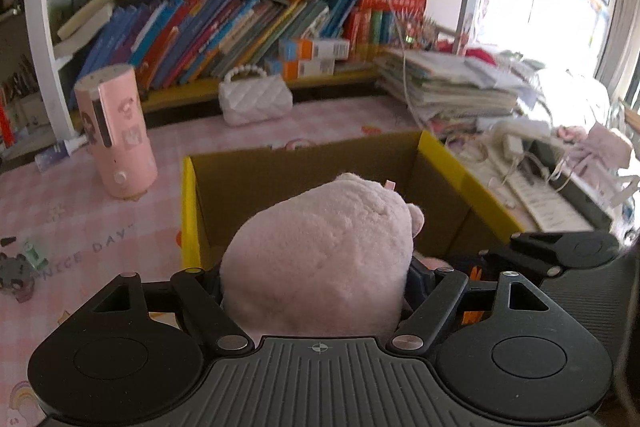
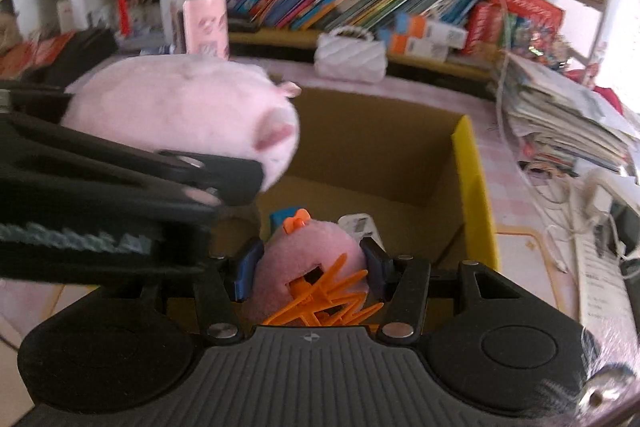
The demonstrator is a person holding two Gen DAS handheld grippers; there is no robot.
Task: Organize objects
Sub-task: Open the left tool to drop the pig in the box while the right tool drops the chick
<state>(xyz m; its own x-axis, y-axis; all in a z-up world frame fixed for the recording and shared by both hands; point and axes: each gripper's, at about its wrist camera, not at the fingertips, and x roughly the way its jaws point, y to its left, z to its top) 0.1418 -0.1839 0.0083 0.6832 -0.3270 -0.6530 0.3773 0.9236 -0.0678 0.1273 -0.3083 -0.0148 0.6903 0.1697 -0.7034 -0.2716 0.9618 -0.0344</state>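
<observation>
My left gripper is shut on a big pale pink plush toy, held over the near edge of an open cardboard box with yellow sides. The same plush and the left gripper's black body show at the left of the right wrist view. My right gripper is shut on a smaller pink plush with orange plastic hair, above the box. A white item and something blue lie on the box floor.
A pink cylinder device stands left of the box on the pink checked tablecloth. A white quilted handbag sits behind it. Bookshelves line the back. A stack of books and papers, cables and a power strip are on the right.
</observation>
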